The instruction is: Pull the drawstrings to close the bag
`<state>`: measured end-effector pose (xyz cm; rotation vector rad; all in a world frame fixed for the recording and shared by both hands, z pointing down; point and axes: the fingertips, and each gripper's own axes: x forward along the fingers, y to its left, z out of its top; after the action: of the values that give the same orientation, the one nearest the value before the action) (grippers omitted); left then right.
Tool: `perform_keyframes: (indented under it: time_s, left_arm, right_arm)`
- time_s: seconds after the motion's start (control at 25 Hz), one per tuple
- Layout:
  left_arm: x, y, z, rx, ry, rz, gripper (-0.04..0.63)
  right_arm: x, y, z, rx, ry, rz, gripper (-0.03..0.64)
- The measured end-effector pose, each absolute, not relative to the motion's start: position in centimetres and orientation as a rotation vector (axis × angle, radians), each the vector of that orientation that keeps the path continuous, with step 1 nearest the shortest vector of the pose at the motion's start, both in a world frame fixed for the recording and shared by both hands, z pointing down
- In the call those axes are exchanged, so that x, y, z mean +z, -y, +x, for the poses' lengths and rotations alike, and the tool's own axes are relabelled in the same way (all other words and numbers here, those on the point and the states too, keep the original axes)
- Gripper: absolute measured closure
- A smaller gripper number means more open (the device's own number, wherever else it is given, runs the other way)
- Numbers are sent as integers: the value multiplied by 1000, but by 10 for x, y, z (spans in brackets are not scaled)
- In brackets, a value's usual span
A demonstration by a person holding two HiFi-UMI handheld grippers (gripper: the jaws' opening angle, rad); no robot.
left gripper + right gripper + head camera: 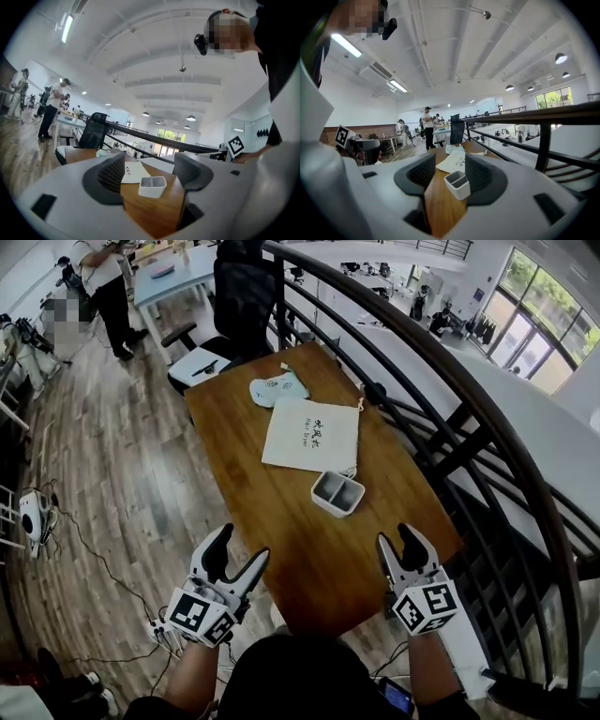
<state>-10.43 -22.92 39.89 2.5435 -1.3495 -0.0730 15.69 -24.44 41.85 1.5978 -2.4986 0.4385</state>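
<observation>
Left tongs (244, 542), right tongs (396, 535) gape; bag (311, 435) print illegible.

The head view looks steeply down from above the near end of the table (319, 559), with the left gripper (242, 545) and right gripper (396, 538) at its bottom edge. Both gripper views sit low at that near end, facing almost level along the tabletop between their own fingers (110, 176). All three views share the white divided box (337, 493) and the cloth bag (311, 435) beyond it.
</observation>
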Motion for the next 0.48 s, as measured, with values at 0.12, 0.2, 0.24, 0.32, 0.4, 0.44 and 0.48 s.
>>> perform_keyframes:
  time_s: [0.12, 0.2, 0.24, 0.32, 0.4, 0.44, 0.48]
  left_arm:
    - [405, 233, -96, -72, 1355, 2518, 270]
    - [412, 238, -91, -59, 1353, 2510, 270]
    - [416, 239, -90, -48, 1354, 2504, 270]
    - [420, 238, -92, -19, 1365, 2493, 270]
    - [423, 238, -96, 15, 1387, 2491, 270]
    - [425, 238, -98, 28, 1398, 2488, 270]
    - [428, 238, -101, 35, 1408, 2481, 271]
  right_arm:
    - [428, 273, 163, 428, 2493, 1556, 422]
    - [436, 296, 167, 419, 2484, 1545, 423]
    - [441, 306, 169, 428, 2482, 1547, 423]
    - [452, 326, 171, 461, 2484, 1554, 428]
    - [466, 349, 169, 483, 2479, 1542, 430]
    - [475, 361, 168, 492, 2472, 1534, 431]
    - [484, 372, 167, 509, 2464, 1530, 431]
